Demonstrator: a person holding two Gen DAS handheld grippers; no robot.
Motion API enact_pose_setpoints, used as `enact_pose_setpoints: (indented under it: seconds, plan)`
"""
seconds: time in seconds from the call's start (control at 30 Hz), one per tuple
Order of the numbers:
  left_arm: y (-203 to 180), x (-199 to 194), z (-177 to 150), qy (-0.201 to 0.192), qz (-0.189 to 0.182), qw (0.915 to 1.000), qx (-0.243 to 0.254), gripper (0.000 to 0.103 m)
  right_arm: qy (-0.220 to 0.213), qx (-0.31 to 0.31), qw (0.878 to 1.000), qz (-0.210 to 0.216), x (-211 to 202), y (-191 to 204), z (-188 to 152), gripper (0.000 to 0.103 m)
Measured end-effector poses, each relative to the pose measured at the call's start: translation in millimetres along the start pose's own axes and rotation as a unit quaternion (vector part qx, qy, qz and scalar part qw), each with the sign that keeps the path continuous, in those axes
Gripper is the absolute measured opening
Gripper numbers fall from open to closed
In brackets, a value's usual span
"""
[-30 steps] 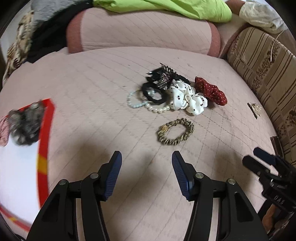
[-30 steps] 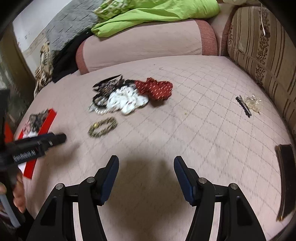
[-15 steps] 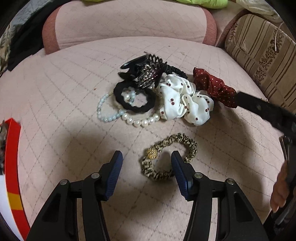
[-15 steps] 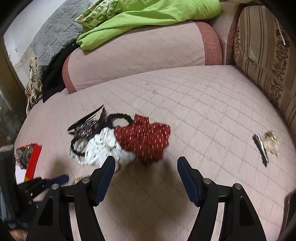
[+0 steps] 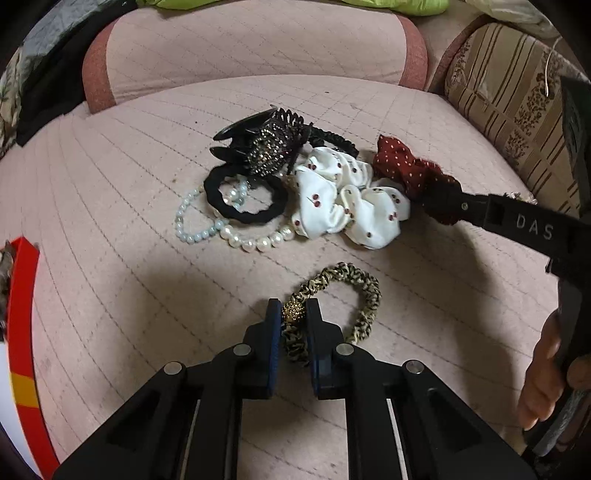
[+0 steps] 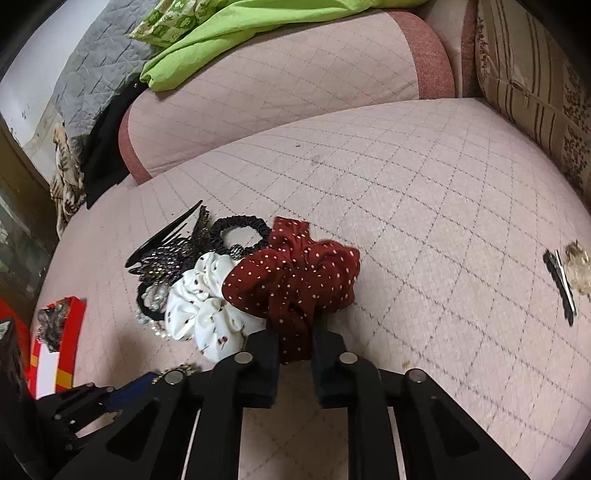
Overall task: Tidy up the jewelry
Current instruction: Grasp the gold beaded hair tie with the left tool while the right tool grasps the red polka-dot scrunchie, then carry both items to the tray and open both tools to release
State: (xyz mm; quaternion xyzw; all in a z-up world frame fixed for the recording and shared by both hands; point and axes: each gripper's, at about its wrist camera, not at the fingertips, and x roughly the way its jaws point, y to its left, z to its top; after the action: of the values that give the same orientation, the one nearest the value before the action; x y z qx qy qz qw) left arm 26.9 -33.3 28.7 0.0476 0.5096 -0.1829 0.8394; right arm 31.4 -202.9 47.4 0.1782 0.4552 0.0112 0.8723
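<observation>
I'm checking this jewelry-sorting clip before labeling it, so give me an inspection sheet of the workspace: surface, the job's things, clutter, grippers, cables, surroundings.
Surface: pink quilted cushion, some small dark specks.
Job's things: leopard hair tie; red dotted scrunchie; white scrunchie, black hair tie, pearl bracelets and black claw clip piled together; red tray at the left edge.
Clutter: a hair clip lying apart at the right.
Grippers: left gripper has just closed on the leopard hair tie; right gripper has just closed on the red dotted scrunchie.
Cables: nothing seen.
Surroundings: green cloth, grey quilt, striped cushion.
</observation>
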Motion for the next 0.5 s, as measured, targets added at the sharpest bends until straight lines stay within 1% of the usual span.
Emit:
enact_pose_setpoints:
  seconds: [0.17, 0.33, 0.5]
  plan:
    - [-1, -21, -9, -0.007, -0.017, 0.9997, -0.014, 0.012, -0.006, 0.005, 1.0, 0.015, -23, -1, -12, 0.012]
    - [0, -52, -18, -0.025, -0.024, 0.9992, -0.017, 0.012, -0.014, 0.004, 1.0, 0.023, -50, 2, -26, 0.012]
    - [4, -86, -31, -0.047, -0.022, 0.9983, -0.025, 0.012, -0.028, -0.008, 0.999, 0.016, -78, 10, -41, 0.012]
